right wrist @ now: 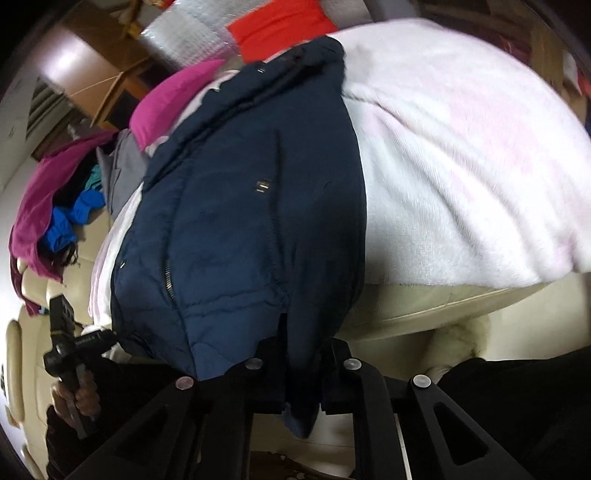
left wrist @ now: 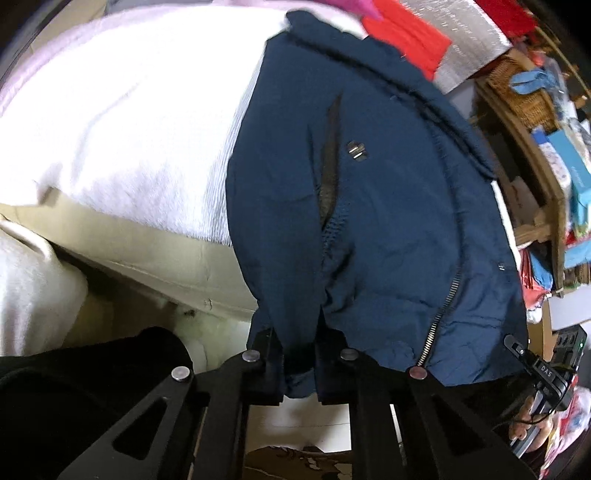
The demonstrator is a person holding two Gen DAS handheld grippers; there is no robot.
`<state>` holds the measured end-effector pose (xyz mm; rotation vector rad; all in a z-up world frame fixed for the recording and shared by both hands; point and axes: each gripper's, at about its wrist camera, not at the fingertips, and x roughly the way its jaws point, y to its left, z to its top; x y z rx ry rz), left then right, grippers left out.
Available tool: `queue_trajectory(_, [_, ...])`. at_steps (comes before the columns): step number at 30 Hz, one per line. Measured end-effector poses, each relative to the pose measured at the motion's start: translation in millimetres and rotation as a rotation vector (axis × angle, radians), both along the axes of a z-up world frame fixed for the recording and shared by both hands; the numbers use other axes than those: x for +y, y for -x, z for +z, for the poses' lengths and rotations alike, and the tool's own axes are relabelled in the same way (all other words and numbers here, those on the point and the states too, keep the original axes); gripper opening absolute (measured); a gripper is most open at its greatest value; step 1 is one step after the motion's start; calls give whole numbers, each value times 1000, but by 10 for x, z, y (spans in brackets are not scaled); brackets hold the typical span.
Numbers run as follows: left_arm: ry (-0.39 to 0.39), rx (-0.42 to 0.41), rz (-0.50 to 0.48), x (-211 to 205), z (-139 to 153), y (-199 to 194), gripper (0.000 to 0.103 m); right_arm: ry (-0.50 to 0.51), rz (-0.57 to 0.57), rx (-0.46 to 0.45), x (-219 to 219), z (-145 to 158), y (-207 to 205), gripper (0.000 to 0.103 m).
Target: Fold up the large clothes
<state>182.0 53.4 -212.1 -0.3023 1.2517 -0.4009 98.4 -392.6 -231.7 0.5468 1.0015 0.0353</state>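
A: Where the jaws of the left gripper (left wrist: 297, 363) meet, what is found between them?

B: A fold of the navy jacket (left wrist: 369, 206) is pinched there, at its lower hem. The jaws are drawn narrow on the cloth, and a small tail of fabric is seen hanging below them.

A: And the right gripper (right wrist: 303, 373)?

B: The same is observed: its jaws are closed tight on another part of the hem of the jacket (right wrist: 236, 221), with a point of cloth drooping beneath.

A: How is the jacket laid out beyond the jaws?

B: It is stretched away from both grippers, with its hem lifted at the near end and its collar at the far end. A metal zip (left wrist: 439, 317) is seen running along the front, and a small metal clasp (left wrist: 356, 149) is fixed at mid-body. The far part is rested on a pale fluffy blanket (left wrist: 122, 122), which is spread over a cream sofa (left wrist: 166, 254).

A: What is seen past that?

B: Beyond the collar, a red garment (left wrist: 406, 33) and a magenta one (right wrist: 170, 99) are piled. In the right wrist view a heap of purple and blue clothes (right wrist: 55, 218) is seen to the left. In the left wrist view, cluttered wooden shelves (left wrist: 535, 110) are seen at the right edge.

A: Are the hands visible?

B: Each is glimpsed from the opposite camera, wrapped round a gripper handle: the right hand (left wrist: 532, 424) and the left hand (right wrist: 79, 397).
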Motion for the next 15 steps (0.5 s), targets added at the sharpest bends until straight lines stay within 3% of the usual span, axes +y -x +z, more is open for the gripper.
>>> queue_trajectory(7, [38, -88, -25, 75, 302, 166, 11, 26, 44, -27, 26, 179, 213, 11])
queue_trajectory(15, [-10, -45, -22, 42, 83, 67, 11, -63, 27, 38, -41, -69, 64, 11])
